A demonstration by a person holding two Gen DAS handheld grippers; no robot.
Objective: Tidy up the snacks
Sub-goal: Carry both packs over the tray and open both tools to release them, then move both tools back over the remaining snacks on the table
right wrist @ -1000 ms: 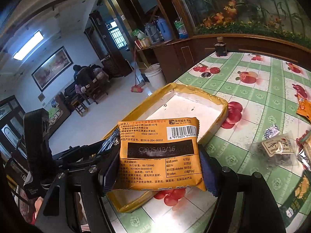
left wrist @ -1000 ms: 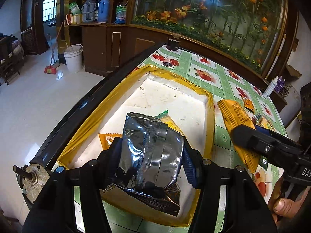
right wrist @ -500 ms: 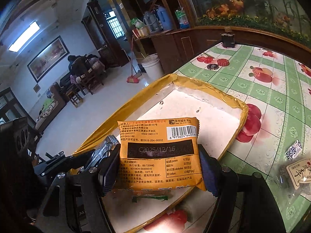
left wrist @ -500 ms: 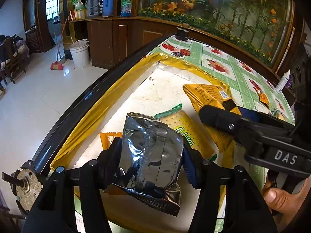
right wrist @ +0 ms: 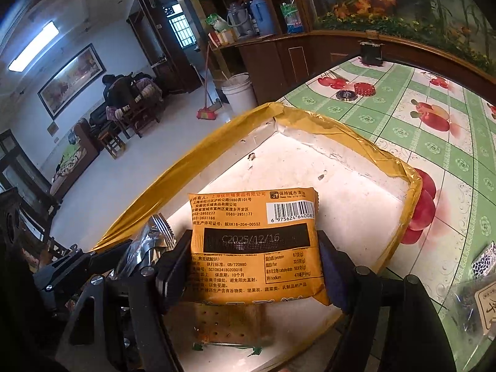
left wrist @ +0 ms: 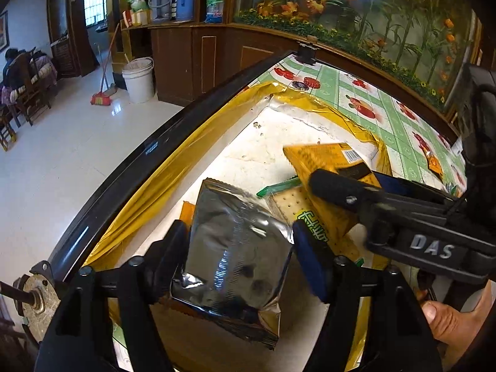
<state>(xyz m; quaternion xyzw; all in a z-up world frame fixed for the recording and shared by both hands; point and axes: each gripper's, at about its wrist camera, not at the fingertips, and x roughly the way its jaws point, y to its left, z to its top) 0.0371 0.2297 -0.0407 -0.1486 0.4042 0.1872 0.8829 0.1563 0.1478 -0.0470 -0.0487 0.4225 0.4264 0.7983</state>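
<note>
you have two grippers over one yellow-rimmed box (left wrist: 173,167) on the checked tablecloth (left wrist: 400,130), and in the left wrist view four packets can be counted in or over that box: one silver, one cracker packet, one small orange packet mostly hidden, and one orange packet with a barcode.

your left gripper (left wrist: 240,249) tilts steeply down over the near end of the box. its jaws are opening; the silver packet (left wrist: 235,248) sits upright between the two pads, with a gap showing on the right-hand side, so it is no longer pinched. under its left edge the small orange packet (left wrist: 187,214) peeks out on the white floor of the box. just right of it lies the cracker packet (left wrist: 294,204) with green ends, flat on the box floor.

your right gripper (right wrist: 254,254) comes in from the right, also angled down, and your hand (left wrist: 455,319) shows at the lower right edge, wrapped round its handle. its jaws are opening too; the orange barcode packet (right wrist: 254,241) stands between its pads, above the cracker packet, inside the box's rim. whether the pads still press on it cannot be told.

further right on the cloth lie a clear packet (right wrist: 477,303) with a paper label and two round caps (right wrist: 356,91) beyond the box.
</note>
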